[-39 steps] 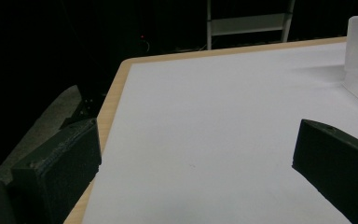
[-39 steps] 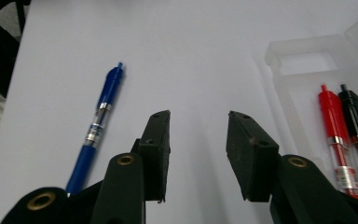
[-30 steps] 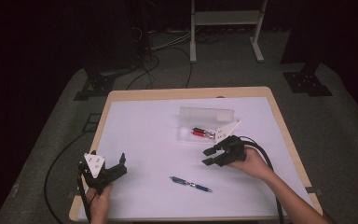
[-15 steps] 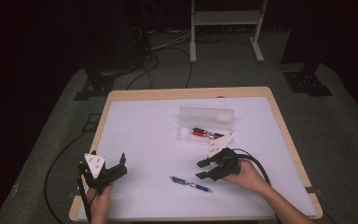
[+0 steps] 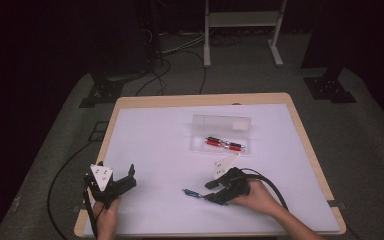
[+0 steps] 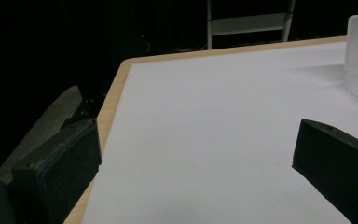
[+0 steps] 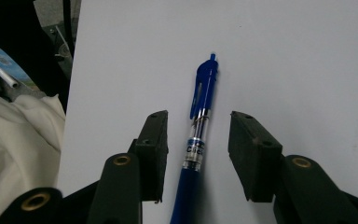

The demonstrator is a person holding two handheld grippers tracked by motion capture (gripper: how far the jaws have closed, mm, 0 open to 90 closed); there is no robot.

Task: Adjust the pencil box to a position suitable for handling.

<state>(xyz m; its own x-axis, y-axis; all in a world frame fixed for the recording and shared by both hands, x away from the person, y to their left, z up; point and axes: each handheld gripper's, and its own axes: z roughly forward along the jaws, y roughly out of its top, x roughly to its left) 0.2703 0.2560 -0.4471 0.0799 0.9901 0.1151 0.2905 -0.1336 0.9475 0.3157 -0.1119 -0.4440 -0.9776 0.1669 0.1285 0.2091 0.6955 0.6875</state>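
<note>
The step in hand looks like picking up the blue pen to put it with the others. The pen lies flat on the white table, near the front edge and well apart from the clear box, which already holds 2 red pens.

The right tongs are low over the pen, pointing along it. In the right gripper view the pen runs up between the 2 jaws with its clip end farthest from the camera, and a gap of bare table shows on each side of the barrel. So these tongs stand apart around the pen, not yet clamped on it; the jaws have just been narrowing a little.

The left tongs rest at the front left corner of the table, jaws wide apart and holding nothing.

The next move calls for squeezing the right jaws onto the barrel, squarely, since a round, smooth pen could roll or slip sideways, then lifting it toward the box.
</note>
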